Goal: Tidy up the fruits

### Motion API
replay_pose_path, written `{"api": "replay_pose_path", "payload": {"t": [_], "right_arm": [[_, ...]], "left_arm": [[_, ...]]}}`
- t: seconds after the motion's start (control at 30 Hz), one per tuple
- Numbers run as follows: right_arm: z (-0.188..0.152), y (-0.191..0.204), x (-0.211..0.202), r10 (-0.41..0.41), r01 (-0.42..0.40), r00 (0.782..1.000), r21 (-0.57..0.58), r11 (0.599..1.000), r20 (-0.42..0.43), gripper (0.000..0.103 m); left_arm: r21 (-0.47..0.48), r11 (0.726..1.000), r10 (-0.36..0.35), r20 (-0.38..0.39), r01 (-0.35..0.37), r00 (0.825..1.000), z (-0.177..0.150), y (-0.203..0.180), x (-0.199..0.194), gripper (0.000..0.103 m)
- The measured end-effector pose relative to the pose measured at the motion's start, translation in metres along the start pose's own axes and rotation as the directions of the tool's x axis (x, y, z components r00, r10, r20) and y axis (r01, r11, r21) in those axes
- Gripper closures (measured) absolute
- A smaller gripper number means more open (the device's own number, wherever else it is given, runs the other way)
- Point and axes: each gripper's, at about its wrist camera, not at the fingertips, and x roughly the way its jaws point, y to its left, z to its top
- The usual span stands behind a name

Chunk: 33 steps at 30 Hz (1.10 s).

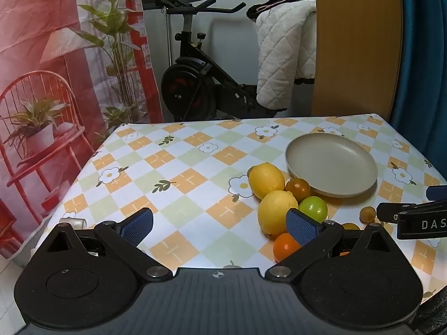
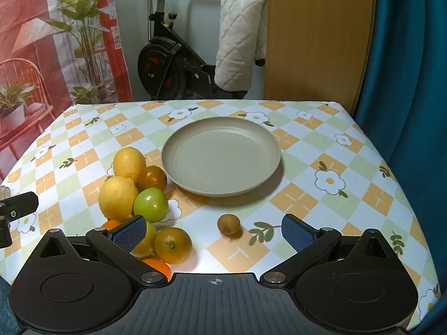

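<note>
Both grippers' fingers [image 2: 131, 233] are spread wide, holding nothing. The small kiwi [image 2: 228, 224], sitting between the right fingers, looks light and probably rolls, so I'd pinch it across the middle.

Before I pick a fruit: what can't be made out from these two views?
- Right wrist view: orange fruit low in the pile, mostly hidden by the right gripper and its left finger; a yellow-green fruit is partly covered too.
- Left wrist view: small orange partly behind the left gripper finger.
- Fruit count: uncertain.

Soft indoor light from above, short shadows, sharp centre, fisheye bending at edges.
</note>
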Motion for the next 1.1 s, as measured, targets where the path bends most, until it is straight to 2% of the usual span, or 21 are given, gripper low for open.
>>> {"api": "replay_pose_path", "payload": {"t": [1.1], "right_arm": [[0.0012,-0.0009,0.0006,-0.002,0.002,1.0,-0.001,1.0,0.001,0.0]], "left_arm": [[-0.014,1.0,-0.006,-0.012,0.006,1.0,0.0008,0.0021,0.001,0.001]]}}
